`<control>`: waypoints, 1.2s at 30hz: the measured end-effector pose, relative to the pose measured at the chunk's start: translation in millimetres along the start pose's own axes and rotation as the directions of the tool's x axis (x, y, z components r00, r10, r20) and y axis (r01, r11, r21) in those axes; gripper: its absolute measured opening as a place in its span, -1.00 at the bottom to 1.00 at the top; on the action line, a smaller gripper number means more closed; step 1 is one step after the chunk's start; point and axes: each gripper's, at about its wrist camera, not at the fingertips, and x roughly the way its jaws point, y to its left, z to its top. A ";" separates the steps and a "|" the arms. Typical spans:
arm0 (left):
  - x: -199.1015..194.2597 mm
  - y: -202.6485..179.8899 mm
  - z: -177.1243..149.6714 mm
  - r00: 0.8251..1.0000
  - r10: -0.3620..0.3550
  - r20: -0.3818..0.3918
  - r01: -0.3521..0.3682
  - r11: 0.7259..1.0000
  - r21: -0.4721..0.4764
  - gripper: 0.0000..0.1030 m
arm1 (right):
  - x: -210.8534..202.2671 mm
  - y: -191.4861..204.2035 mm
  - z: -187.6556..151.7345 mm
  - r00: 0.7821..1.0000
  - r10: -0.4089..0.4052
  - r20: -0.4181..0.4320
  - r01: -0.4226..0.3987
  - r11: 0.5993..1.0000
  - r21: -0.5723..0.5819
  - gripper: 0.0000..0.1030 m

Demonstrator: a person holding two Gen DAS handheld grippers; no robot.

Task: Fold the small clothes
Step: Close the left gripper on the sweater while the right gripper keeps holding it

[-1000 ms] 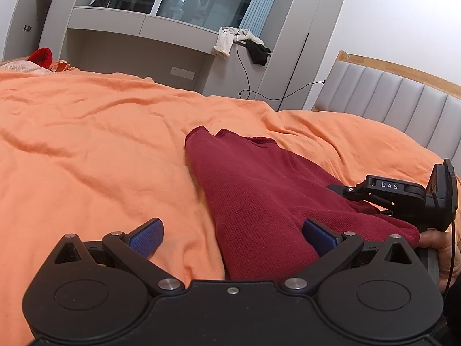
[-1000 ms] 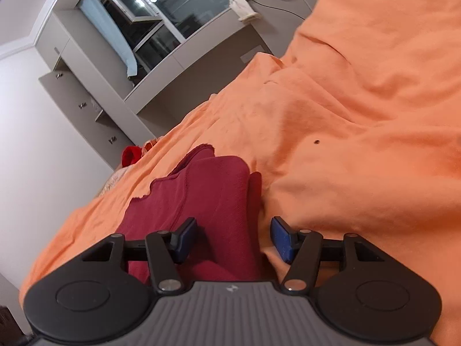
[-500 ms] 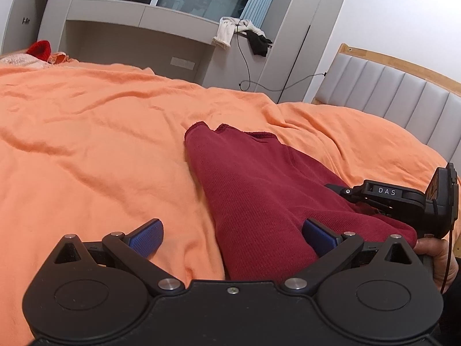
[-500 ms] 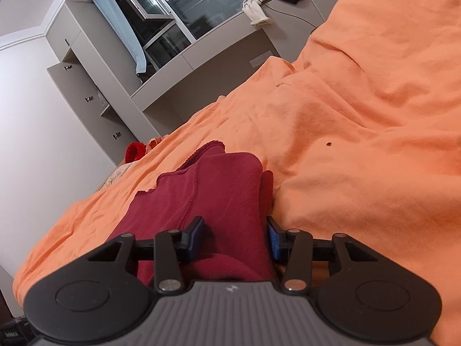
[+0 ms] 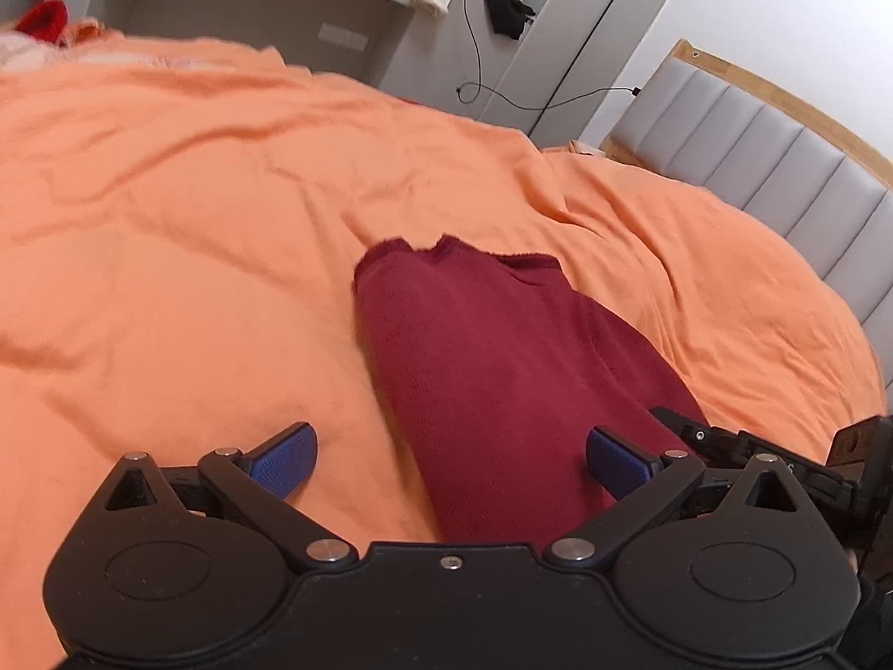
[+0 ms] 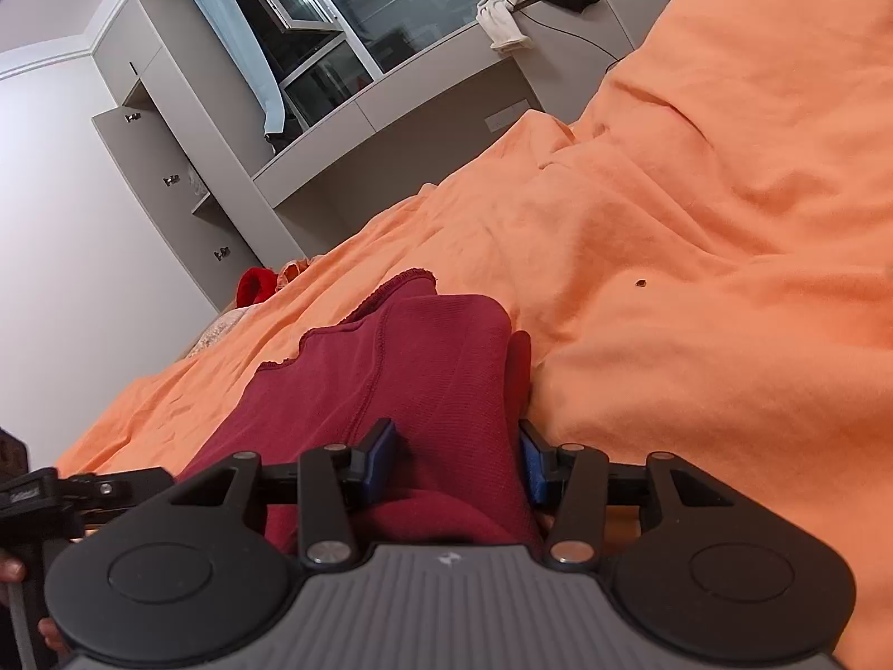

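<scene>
Maroon knit garment (image 6: 424, 368) on orange bedspread (image 6: 697, 301), near end bunched between right claw (image 6: 457, 460) pads, pinched.

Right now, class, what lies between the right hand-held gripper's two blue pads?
A bunched fold of the dark red jumper fills the right hand-held gripper, seen in the right wrist view.

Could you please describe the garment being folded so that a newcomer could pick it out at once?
Start from the orange bedspread covering the bed. On it, nearest both grippers, lies a dark red knitted garment. The bright red item lies at the far edge, while this one is darker, larger and ribbed.
</scene>
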 end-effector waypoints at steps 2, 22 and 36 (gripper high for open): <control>3.6 3.9 -6.2 0.999 -0.025 0.020 0.025 1.000 -0.007 0.99 | 0.5 0.2 -0.1 1.000 -0.002 -0.001 0.002 1.000 -0.002 0.01; 6.1 -8.4 -10.8 0.999 -0.032 -0.001 0.032 0.997 0.066 0.97 | 2.4 4.9 -1.0 1.000 -0.017 0.002 0.017 0.999 -0.035 0.02; 4.0 -16.0 -10.4 0.998 -0.062 -0.008 0.063 0.995 0.080 0.43 | 1.2 6.6 -1.4 1.000 -0.022 0.007 0.022 0.999 -0.046 -0.01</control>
